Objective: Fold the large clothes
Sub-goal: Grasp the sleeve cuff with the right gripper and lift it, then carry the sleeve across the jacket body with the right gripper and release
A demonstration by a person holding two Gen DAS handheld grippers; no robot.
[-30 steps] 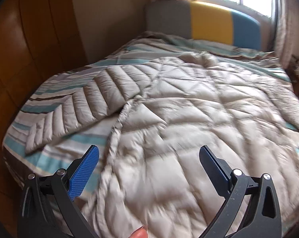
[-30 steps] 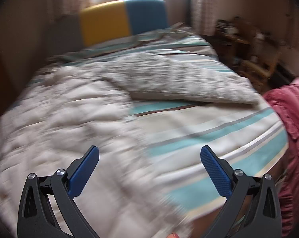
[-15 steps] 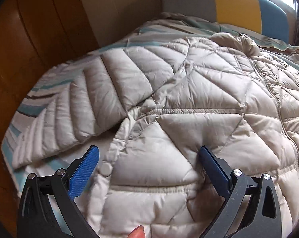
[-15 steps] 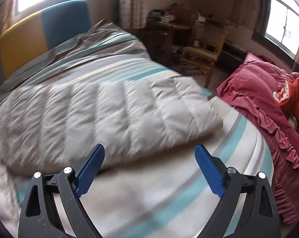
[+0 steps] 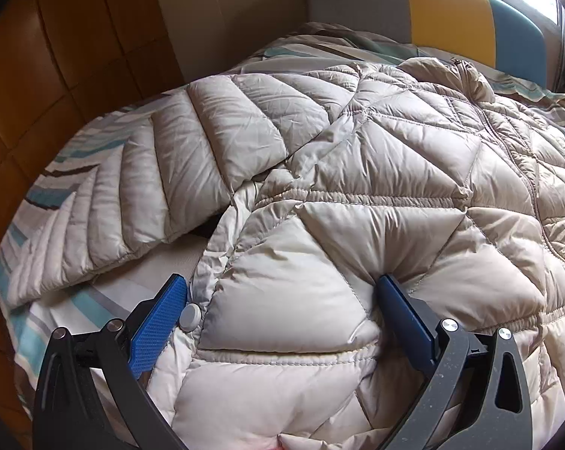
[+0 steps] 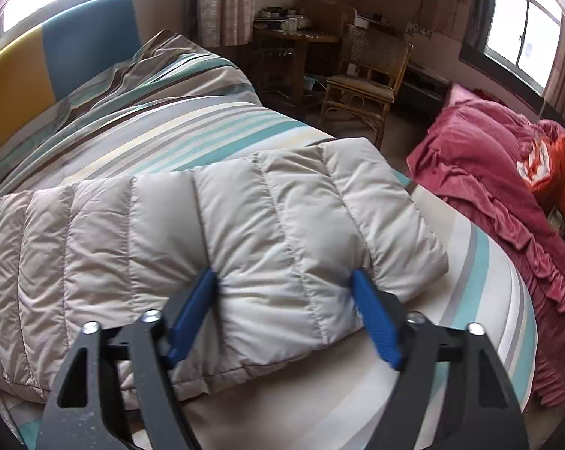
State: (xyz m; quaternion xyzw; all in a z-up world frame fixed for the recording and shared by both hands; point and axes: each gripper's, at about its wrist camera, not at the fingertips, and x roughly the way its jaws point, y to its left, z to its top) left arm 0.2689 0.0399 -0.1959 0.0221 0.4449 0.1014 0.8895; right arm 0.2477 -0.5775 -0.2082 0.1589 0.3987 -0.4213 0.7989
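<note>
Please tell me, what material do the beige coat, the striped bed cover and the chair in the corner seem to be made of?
Beige coat: thin, slightly glossy synthetic shell, probably nylon or polyester, with puffy stitched panels that suggest down or fibre filling. Striped bed cover: matte woven cloth, likely cotton; it creases softly without shine. Chair: seemingly rattan or cane, with bent rods and a woven back.
</note>
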